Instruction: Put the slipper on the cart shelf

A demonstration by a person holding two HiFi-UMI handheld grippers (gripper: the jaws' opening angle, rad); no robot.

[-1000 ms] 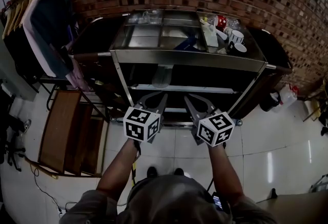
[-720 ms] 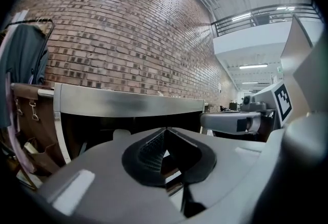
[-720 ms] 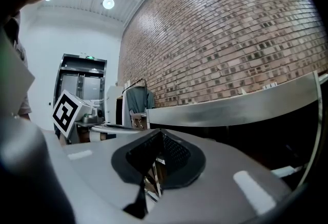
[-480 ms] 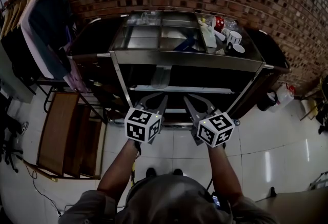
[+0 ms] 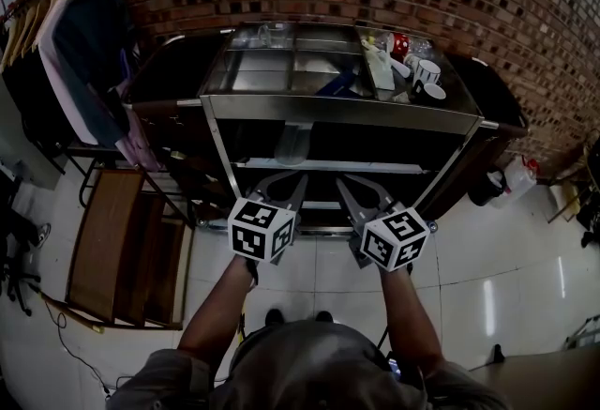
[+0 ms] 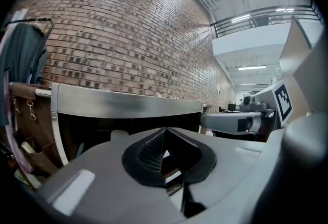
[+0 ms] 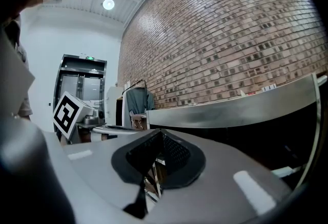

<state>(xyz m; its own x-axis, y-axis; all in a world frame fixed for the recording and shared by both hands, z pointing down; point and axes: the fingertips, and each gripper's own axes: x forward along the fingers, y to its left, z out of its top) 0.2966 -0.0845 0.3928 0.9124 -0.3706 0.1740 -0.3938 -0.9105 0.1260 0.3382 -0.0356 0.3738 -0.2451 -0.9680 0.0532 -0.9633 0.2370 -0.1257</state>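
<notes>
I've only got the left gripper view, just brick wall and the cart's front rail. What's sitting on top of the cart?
Observer: In the head view, mugs stand in the top tray of the cart, at its right end.
Operator: Is the right claw holding anything?
Observer: No. The right gripper view shows the right claw shut with nothing in it.
Operator: Anything on the floor by the cart?
Observer: A white container sits beside its right end.

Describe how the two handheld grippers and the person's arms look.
Left gripper and right gripper: pale grey moulded bodies, tapered jaws with dark meshed pads. Each carries a white cube with black square markers. Forearms bare; grey short sleeves.
</notes>
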